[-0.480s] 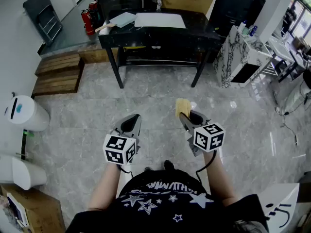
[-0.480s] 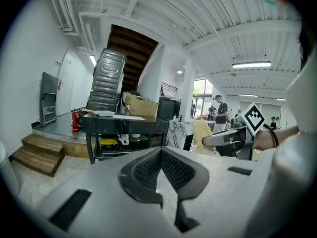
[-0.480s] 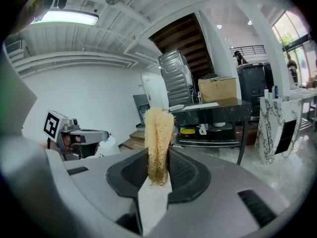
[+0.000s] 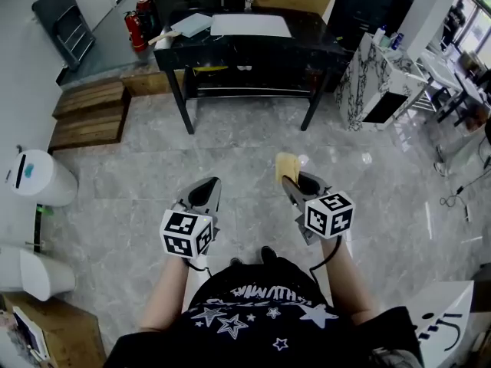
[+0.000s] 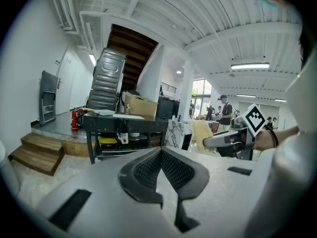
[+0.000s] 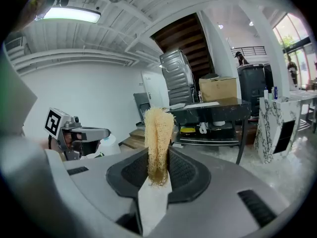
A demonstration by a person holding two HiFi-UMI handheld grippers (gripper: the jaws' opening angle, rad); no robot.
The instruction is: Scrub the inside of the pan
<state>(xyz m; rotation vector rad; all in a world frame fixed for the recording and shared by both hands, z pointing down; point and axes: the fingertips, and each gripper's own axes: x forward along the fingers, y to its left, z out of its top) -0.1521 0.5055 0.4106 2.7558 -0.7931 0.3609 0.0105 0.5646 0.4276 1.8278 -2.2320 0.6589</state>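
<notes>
L gripper (image 4: 207, 186) barely moved; R gripper (image 4: 292, 182) clamps scrubber (image 4: 287, 166).

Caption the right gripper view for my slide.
Right gripper clamps a yellow fibrous scrubber, facing a black table across the room.

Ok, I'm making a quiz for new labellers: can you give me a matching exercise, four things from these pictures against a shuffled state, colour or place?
Things:
1. left hand-held gripper
2. right hand-held gripper
3. fire extinguisher
4. table

States, colours, places:
A. black, with a white sheet on top
B. shut on a yellow scrub sponge
C. red, standing beside the table's left end in the head view
D. shut, nothing between its jaws

Pairs: 1-D, 2-B, 3-C, 4-A.
</notes>
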